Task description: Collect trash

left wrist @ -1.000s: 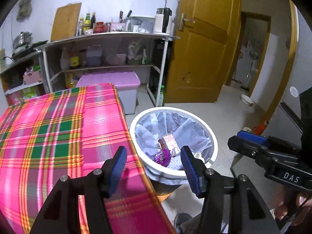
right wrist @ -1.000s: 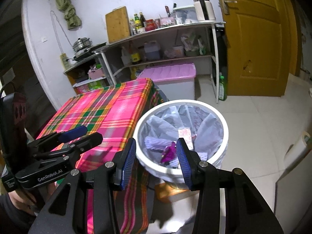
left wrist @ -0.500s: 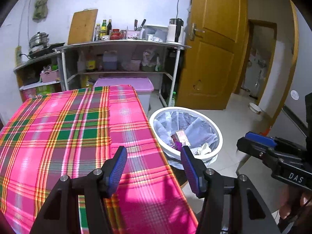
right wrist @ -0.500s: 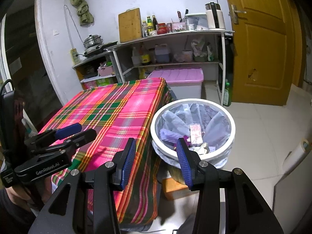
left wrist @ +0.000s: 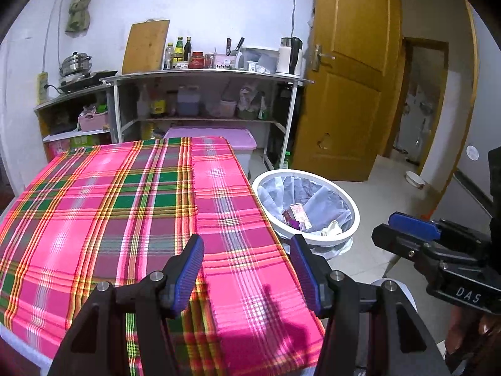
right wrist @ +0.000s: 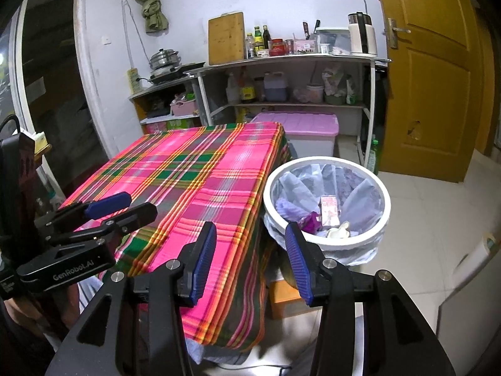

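Both grippers have drawn back from over the white trash bin (left wrist: pixel 353 206) since a second ago, so that the pink plaid tablecloth (left wrist: pixel 125 206) now fills most of what lies in front of them and the bin sits off to the right. From where I stand, the left gripper (left wrist: pixel 247 269) hangs above the near right part of the table with its blue pads (left wrist: pixel 188 269) well apart and nothing between them. The right gripper (right wrist: pixel 250 260) is over the table's near corner, pointing down between the cloth and the bin; its jaws are opening, and they too hold nothing. The bin stands on the tiled floor just beside the table's right edge, lined with a pale plastic bag (right wrist: pixel 363 188). Down in it lie the collected bits: a pink printed packet (right wrist: pixel 329 210), a purple wrapper (right wrist: pixel 308 221) and a crumpled whitish piece (right wrist: pixel 338 230). Behind the table a lilac-lidded storage box (right wrist: pixel 310 125) sits under the metal shelf rack (right wrist: pixel 288 62), and a yellow wooden door (left wrist: pixel 350 94) stands to the right.
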### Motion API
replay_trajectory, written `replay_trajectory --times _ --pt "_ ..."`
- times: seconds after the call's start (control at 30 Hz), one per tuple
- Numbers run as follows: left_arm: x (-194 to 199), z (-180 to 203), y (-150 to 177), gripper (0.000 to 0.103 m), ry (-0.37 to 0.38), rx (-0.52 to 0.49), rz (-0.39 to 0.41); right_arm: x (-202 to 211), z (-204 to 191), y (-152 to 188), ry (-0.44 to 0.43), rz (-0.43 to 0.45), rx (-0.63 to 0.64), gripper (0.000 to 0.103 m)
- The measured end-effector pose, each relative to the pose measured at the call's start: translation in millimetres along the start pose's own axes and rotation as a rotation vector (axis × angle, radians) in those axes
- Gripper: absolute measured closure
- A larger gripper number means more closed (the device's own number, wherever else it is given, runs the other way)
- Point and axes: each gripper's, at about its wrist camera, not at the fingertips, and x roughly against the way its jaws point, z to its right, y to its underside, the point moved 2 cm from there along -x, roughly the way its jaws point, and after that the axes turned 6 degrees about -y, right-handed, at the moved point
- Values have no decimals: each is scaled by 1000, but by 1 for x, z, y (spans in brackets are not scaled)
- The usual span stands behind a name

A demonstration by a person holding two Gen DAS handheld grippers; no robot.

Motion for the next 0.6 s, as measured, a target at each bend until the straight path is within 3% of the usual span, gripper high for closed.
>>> replay_trajectory --times 0.6 --pt "2 2 3 46 -18 -5 -3 6 -2 5 10 11 0 56"
